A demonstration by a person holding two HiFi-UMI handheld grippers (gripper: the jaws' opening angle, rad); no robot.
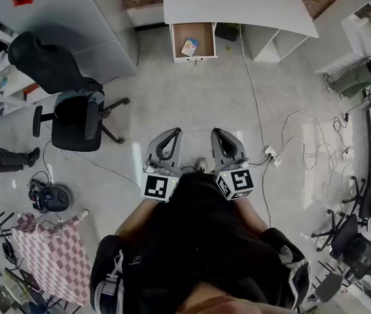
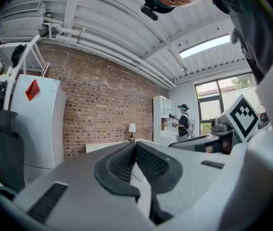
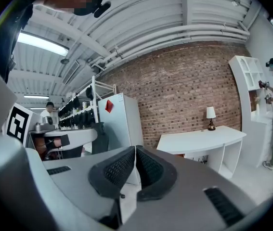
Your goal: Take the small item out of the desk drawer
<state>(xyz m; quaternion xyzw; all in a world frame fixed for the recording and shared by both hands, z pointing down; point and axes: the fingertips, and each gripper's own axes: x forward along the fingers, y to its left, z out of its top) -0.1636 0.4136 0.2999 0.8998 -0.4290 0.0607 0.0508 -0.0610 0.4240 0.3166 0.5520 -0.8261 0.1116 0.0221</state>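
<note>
**Approach to open drawer, both claws shut and empty**

Left gripper (image 2: 136, 143): ribbed pads pressed together at the tips, nothing between them. Right gripper (image 3: 135, 148): same, pads met, nothing held. Both were carried side by side at the person's waist, pointing forward across the floor and level with each other.

Small item (image 1: 190, 46): flat, pale with some colour, lying inside the drawer (image 1: 175, 41). The drawer stood pulled out from under the white desk (image 1: 237, 2). It was well apart from the grippers, with bare floor between.

Step in hand, as judged: walking up to the desk, with no reach begun.

Notes on doing it well:
- Only one claw is needed, and its jaws want opening before they go over the drawer rim, not inside it.
- The item lay flat near the drawer's right wall. A steep entry from above, with the pads set across its narrow sides, would likely beat a shallow scoop.
- A cable (image 1: 254, 90) trailed down the floor right of the path to a power strip (image 1: 272, 154), so feet should keep left of it.
- An office chair (image 1: 67, 106) stood off to the left, clear of the route.
</note>
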